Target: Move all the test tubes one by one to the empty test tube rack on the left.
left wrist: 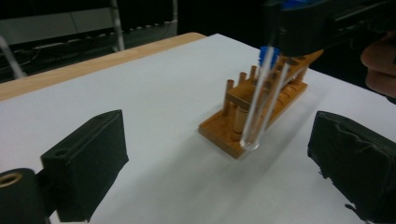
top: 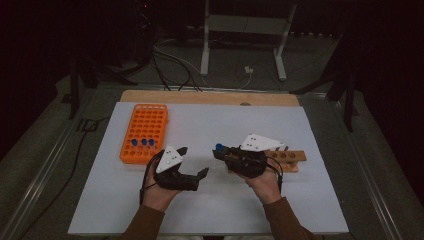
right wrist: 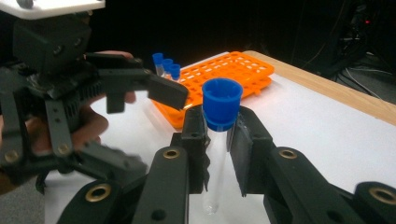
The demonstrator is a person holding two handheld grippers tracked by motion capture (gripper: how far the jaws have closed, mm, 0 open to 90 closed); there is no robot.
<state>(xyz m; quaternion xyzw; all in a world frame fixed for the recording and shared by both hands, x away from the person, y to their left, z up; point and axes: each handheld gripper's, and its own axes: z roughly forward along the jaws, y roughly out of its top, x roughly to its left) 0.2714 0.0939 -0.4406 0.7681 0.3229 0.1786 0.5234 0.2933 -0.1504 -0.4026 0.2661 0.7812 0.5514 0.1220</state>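
- The right gripper has its black fingers pinching a clear plastic test tube with a blue cap just below the cap, so the tube hangs upright over the white desk
- In the high view that gripper sits near the middle of the desk, with the low wooden tube rack with round holes just behind it on the right
- The left gripper hovers close by with its fingers spread wide and nothing between them
- Risk, as I judge it: the grip is high on a smooth tube, so a tilt or a knock could swing the bottom or let it slip
- Risk: the two grippers are near each other, so the left one could clip the tube or the right fingers if it moves in
- Risk: a tube lowered off-centre could catch the wooden rack's top bar or its posts
- The orange plastic grid rack with three blue-capped tubes lies well apart at the left rear
- Open room: the front and middle of the desk are bare; the wooden rack lies near the desk's right edge
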